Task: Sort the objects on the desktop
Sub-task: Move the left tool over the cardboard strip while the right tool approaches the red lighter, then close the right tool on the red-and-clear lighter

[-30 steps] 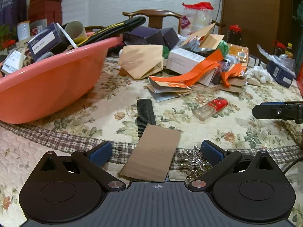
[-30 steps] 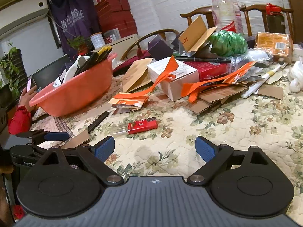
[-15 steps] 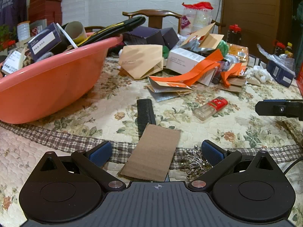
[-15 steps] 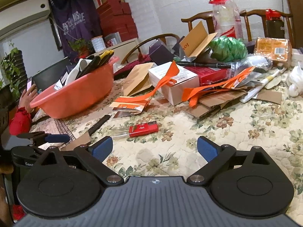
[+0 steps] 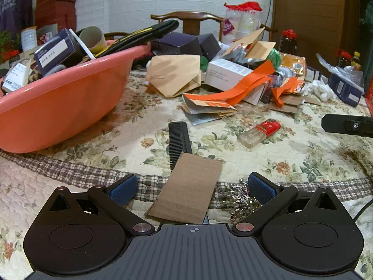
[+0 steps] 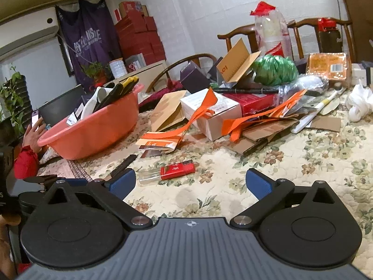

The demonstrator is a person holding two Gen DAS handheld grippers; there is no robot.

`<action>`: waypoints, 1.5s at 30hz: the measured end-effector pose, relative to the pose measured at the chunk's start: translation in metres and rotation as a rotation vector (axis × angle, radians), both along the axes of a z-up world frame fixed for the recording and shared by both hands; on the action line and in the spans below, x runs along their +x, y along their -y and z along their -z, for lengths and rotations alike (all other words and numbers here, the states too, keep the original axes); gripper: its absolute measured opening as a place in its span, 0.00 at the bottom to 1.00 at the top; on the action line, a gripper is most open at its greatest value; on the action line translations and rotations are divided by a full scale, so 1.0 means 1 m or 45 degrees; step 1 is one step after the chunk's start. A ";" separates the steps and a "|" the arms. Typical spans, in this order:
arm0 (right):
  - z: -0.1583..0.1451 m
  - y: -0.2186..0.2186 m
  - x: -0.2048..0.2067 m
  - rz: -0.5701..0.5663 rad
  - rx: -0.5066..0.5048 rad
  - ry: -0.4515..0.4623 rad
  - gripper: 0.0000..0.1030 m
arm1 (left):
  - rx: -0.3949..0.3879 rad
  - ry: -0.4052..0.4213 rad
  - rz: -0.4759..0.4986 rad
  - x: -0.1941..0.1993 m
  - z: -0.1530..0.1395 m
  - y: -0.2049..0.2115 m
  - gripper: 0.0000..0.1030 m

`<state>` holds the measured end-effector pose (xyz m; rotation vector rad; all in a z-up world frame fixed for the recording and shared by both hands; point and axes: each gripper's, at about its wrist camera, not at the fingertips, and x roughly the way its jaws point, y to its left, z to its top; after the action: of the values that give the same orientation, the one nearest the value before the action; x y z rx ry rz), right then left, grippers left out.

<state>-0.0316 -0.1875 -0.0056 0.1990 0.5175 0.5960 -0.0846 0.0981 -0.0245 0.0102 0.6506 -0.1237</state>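
My left gripper [image 5: 191, 186] rests open low over the quilted table edge. A flat cardboard strip [image 5: 188, 186] lies between its blue pads, and neither pad touches it. A black comb [image 5: 178, 137] lies just beyond the strip, and a silver trinket [image 5: 240, 198] sits by the right pad. My right gripper [image 6: 190, 183] is wide, its jaws still opening, with only the tablecloth between them. A small clear bottle with a red cap [image 6: 170, 171] lies just ahead of it. The orange basin [image 6: 93, 130], packed with boxes and tools, stands at the left.
A heap of boxes, envelopes, orange straps [image 5: 233, 91] and torn cardboard [image 6: 256, 137] covers the far half of the table. Chairs stand behind it. At the left edge of the right wrist view a person's hand [image 6: 35, 130] holds a phone.
The right gripper's pads have spread wider and its view has tipped slightly, so the bottle sits lower in frame. In the left view its finger has slid toward the right edge. The left gripper stayed put.
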 end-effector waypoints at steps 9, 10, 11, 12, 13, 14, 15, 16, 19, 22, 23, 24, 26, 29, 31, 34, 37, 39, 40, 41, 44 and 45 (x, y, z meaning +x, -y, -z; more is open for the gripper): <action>-0.002 -0.003 -0.004 -0.007 -0.019 0.035 0.99 | 0.000 0.000 0.000 0.000 0.000 0.000 1.00; -0.001 -0.003 -0.004 -0.007 -0.017 0.029 0.99 | 0.000 0.000 0.000 0.000 0.000 0.000 1.00; -0.001 -0.003 -0.003 -0.005 -0.015 0.021 0.99 | 0.000 0.000 0.000 0.000 0.000 0.000 1.00; 0.000 -0.003 -0.002 -0.004 -0.015 0.012 0.99 | 0.000 0.000 0.000 0.000 0.000 0.000 1.00; 0.000 -0.002 -0.001 -0.004 -0.013 0.002 0.99 | 0.000 0.000 0.000 0.000 0.000 0.000 1.00; 0.001 -0.002 0.000 -0.002 -0.010 -0.008 0.99 | 0.000 0.000 0.000 0.000 0.000 0.000 1.00; 0.002 -0.001 0.001 0.000 -0.007 -0.014 0.99 | -0.001 0.000 0.000 0.000 0.000 0.000 1.00; 0.002 -0.001 0.002 0.001 -0.004 -0.022 0.99 | 0.001 0.000 0.000 0.000 0.000 0.000 1.00; 0.003 0.000 0.003 0.005 0.001 -0.033 0.99 | 0.000 0.000 0.000 0.000 0.000 0.000 1.00; 0.003 0.001 0.005 0.010 0.003 -0.045 0.99 | 0.000 0.000 0.000 0.000 0.000 0.000 1.00; 0.003 0.001 0.005 0.012 0.003 -0.044 0.99 | 0.001 0.000 0.000 0.000 0.000 0.000 1.00; 0.003 0.001 0.005 0.011 0.004 -0.042 0.99 | 0.000 0.000 0.000 0.000 0.000 0.000 1.00; 0.002 0.000 0.004 0.007 -0.005 -0.034 0.99 | 0.000 0.000 0.000 0.000 0.000 0.000 1.00; 0.001 -0.001 0.003 0.000 -0.025 -0.019 0.99 | 0.000 0.000 0.000 0.000 0.000 -0.001 1.00; 0.000 -0.001 0.002 -0.016 -0.043 -0.013 0.99 | 0.001 0.000 0.000 0.000 0.000 0.000 1.00; -0.001 -0.006 0.002 -0.043 -0.109 -0.010 0.99 | 0.000 0.000 0.000 0.000 0.000 0.000 1.00; -0.002 -0.016 0.002 -0.069 -0.189 0.002 0.99 | -0.001 0.001 0.000 0.000 0.000 0.000 1.00; -0.006 -0.025 0.005 -0.071 -0.234 0.020 0.99 | -0.002 0.001 0.000 0.000 0.000 -0.001 1.00; -0.006 -0.030 0.008 -0.069 -0.252 0.033 0.99 | 0.000 0.000 0.000 0.000 0.000 0.000 1.00; -0.008 -0.036 0.011 -0.074 -0.278 0.046 0.99 | -0.001 0.000 0.000 0.000 0.000 0.000 1.00; -0.008 -0.058 0.027 -0.139 -0.328 0.035 0.99 | -0.008 0.002 0.000 0.000 0.000 -0.001 1.00; -0.008 -0.065 0.032 -0.160 -0.343 0.024 0.99 | -0.009 0.002 0.001 0.000 0.000 -0.001 1.00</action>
<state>0.0002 -0.1223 0.0019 -0.0948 0.5887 0.6427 -0.0847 0.0991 -0.0242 0.0040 0.6485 -0.1265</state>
